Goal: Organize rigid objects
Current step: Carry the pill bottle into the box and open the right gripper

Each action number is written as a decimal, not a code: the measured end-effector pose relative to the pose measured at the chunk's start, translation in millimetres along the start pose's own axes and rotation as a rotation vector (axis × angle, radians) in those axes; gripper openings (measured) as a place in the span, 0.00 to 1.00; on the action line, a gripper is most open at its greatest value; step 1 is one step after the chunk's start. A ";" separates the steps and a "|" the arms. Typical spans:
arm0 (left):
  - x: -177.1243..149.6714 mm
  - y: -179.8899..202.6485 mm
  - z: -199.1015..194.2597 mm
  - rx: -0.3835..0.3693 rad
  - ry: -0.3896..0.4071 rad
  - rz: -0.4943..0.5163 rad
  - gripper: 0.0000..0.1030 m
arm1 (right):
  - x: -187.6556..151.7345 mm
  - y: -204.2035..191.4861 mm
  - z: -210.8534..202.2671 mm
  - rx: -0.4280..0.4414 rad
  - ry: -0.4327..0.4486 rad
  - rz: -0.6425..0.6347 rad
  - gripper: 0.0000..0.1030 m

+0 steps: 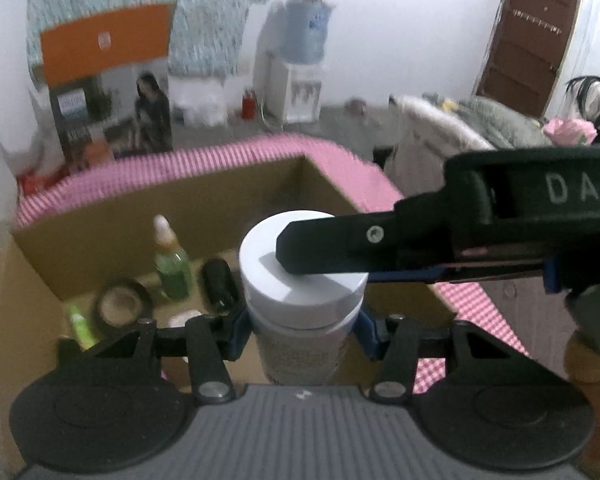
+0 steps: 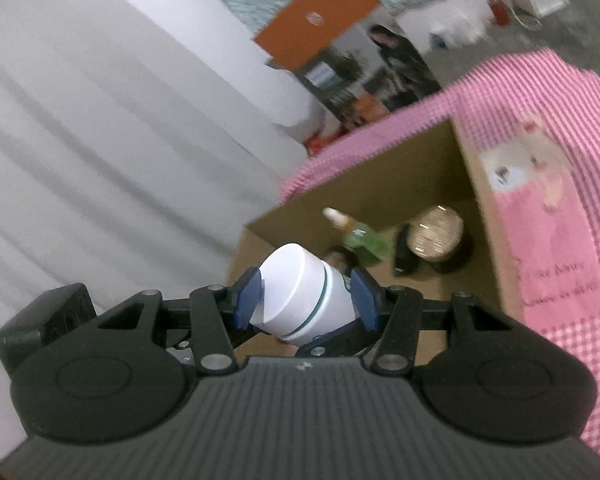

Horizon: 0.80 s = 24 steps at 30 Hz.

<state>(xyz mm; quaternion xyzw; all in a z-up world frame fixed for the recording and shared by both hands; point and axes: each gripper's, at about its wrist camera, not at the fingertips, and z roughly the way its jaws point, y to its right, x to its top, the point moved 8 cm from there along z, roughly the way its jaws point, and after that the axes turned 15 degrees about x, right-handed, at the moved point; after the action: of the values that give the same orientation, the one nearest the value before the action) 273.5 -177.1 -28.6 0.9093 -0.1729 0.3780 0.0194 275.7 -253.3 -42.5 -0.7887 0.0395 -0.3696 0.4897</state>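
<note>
A white-capped plastic bottle (image 1: 304,300) hangs over an open cardboard box (image 1: 100,220). My left gripper (image 1: 302,332) is shut on its labelled body, blue pads pressing both sides. My right gripper (image 1: 320,252) reaches in from the right, one black finger lying across the cap. In the right wrist view the bottle (image 2: 300,292) tilts left between the blue pads of my right gripper (image 2: 306,300), which is shut on the cap end. Black parts of the left gripper (image 2: 332,342) show just beneath it.
Inside the box lie a green dropper bottle (image 1: 172,268), a black tape roll (image 1: 122,306), a dark cylinder (image 1: 218,284) and a small green tube (image 1: 80,326). The box (image 2: 420,168) stands on a pink checked cloth (image 2: 560,100). A person (image 1: 596,100) is at the far right.
</note>
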 end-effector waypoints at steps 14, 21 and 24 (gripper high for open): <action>-7.1 20.3 43.4 -0.019 -0.061 0.024 0.58 | -2.6 38.6 15.0 -0.090 -0.015 -0.057 0.50; -5.3 26.0 25.6 -0.020 0.016 0.052 0.84 | -2.9 35.2 0.8 -0.110 0.034 -0.068 0.56; -2.1 23.1 8.3 -0.012 0.062 0.042 0.85 | -1.3 22.5 -14.5 -0.115 0.086 -0.099 0.63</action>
<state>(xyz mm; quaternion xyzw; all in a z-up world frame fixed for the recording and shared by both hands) 270.2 -199.6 -38.2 0.8933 -0.1935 0.4051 0.0224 272.5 -275.1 -57.6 -0.8000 0.0425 -0.4239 0.4225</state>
